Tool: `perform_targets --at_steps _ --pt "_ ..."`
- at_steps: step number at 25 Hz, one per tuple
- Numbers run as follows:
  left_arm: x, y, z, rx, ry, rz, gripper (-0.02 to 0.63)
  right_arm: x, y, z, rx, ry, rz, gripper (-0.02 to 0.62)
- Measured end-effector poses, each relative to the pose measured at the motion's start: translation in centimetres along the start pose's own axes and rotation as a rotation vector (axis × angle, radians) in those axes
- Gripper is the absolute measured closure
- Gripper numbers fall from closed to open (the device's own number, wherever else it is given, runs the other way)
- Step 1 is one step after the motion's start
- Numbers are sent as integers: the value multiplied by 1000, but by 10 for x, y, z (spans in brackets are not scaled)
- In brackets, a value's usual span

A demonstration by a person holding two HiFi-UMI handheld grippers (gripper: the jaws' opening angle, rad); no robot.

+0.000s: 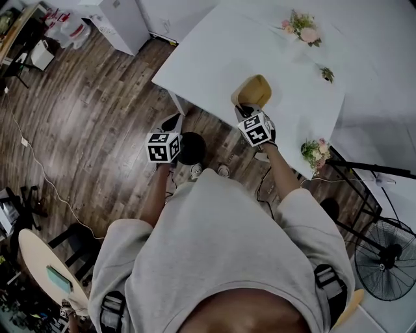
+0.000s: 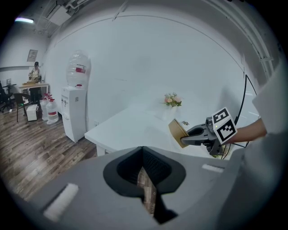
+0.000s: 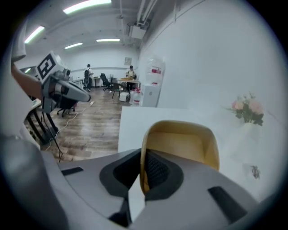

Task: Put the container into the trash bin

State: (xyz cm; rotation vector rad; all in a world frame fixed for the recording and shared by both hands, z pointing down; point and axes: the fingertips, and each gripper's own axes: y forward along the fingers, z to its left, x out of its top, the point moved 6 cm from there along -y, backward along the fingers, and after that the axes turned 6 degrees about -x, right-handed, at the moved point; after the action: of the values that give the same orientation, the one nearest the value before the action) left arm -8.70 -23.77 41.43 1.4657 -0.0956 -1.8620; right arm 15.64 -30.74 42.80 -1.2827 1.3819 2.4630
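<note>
White table [image 1: 214,58] (container [image 1: 253,90] held above), wood-plank floor [image 1: 97,130].

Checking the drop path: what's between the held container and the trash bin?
Head view: nothing blocks it. Between the container in the right gripper and the black trash bin there's only the white table edge, then bare wood floor.

An open office: water dispenser [image 2: 74,112], strip lights [image 3: 87,5], desks [image 2: 36,83] (people at them) on wood flooring [image 1: 97,130].
</note>
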Motion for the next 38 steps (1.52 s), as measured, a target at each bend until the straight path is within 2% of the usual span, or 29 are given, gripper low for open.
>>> perform_targets --at_steps 5,11,17,27,38 --pt "2 -5 4 6 2 -8 595 12 -8 -1 -28 199 -85 571" --pt "3 -16 14 46 -7 -29 595 22 -10 3 -21 299 -153 571" --pt "-3 -33 22 99 -40 -54 595 40 -7 18 32 219 -181 571" --pt "-21 -73 19 260 -126 -129 595 72 1 55 216 33 -234 571" --pt "-60 -110 -22 473 -231 -195 595 62 -12 74 393 -99 -293 571"
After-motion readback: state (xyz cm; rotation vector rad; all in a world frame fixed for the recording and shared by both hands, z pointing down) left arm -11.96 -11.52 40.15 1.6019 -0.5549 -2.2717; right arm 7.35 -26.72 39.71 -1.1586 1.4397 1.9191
